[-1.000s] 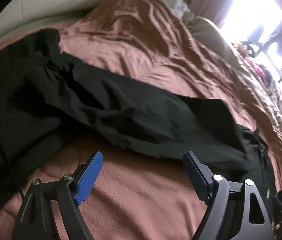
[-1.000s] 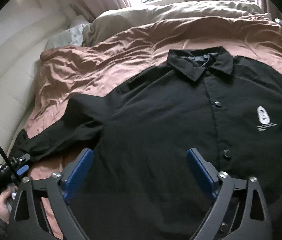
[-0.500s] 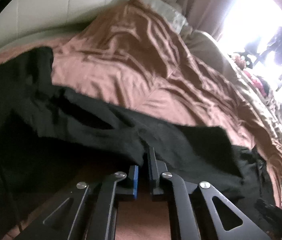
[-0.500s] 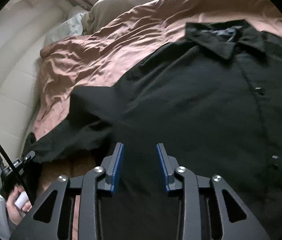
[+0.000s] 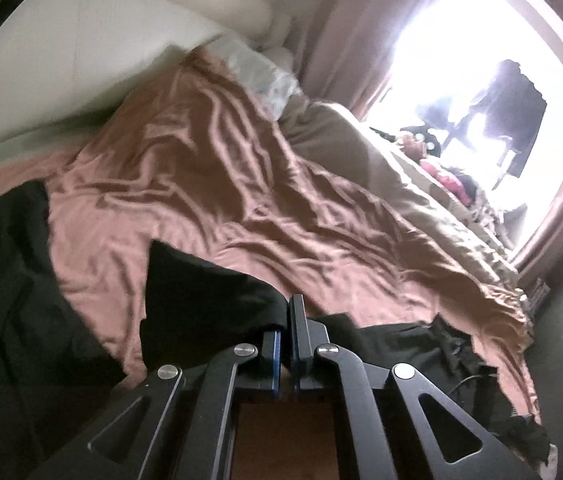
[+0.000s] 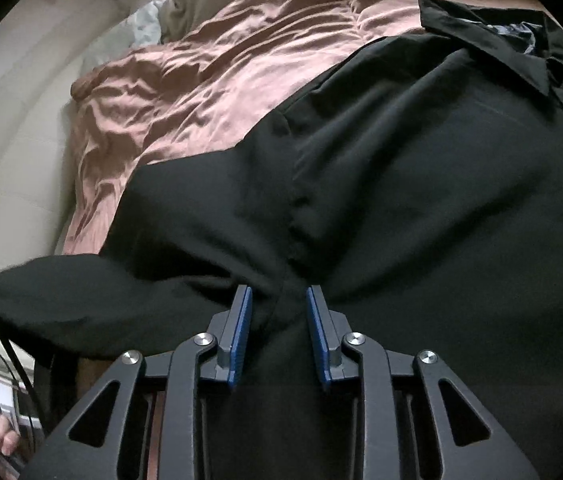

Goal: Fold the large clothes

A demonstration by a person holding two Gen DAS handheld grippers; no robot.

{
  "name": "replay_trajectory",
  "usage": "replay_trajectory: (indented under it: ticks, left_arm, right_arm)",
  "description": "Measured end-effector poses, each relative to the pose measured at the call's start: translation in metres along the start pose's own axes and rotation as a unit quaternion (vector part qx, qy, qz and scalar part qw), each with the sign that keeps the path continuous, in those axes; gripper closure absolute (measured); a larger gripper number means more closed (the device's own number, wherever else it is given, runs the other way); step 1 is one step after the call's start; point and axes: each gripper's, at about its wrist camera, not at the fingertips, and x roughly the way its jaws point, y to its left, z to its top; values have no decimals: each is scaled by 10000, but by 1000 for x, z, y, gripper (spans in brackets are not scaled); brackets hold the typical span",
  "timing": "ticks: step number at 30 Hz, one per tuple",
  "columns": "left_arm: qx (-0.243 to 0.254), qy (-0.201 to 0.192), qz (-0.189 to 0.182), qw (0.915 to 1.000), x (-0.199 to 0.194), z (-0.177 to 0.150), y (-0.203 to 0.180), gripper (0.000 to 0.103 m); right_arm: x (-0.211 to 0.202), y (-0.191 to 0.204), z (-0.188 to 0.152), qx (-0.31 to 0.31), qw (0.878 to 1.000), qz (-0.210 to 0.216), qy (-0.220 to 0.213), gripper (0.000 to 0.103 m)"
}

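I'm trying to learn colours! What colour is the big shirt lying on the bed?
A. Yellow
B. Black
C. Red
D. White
B: the shirt with its collar is black all over, spread on the pinkish-brown bed cover.

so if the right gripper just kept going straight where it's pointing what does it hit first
Probably the black shirt itself: the right gripper already has a bunched fold of it between its pads, and more shirt lies directly ahead.
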Motion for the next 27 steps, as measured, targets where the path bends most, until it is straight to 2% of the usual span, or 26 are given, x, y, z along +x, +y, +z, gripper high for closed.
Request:
replay_trajectory:
  ticks: [4, 14, 16, 18, 19, 23, 27]
  left_arm:
    - [112, -123, -277, 9995, -12, 11, -28, 100]
    - [621, -176, -973, 9932, -35, 18, -122, 100]
    - [789, -159, -1114, 9905, -37, 17, -147, 100]
    - [979, -136, -1221, 9876, -38, 14, -170, 100]
    - [1096, -112, -1281, 9856, -37, 12, -184, 100]
    - [1398, 47, -1378, 9805, -27, 3, -221, 100]
    - [1526, 212, -1521, 9763, -12, -8, -253, 100]
  right_arm:
    - [-32, -2, -8, 9, 9999, -64, -79, 77]
    - [-139, -43, -67, 385, 9975, 339, -487, 77]
    - [-154, -55, -76, 468, 9964, 387, -594, 74]
    - [-165, -69, -83, 556, 9949, 392, -750, 56]
    - [-170, -77, -86, 612, 9937, 455, -826, 54]
    - [-175, -97, -89, 802, 9911, 641, -847, 54]
    - [-194, -120, -94, 957, 9859, 879, -1057, 54]
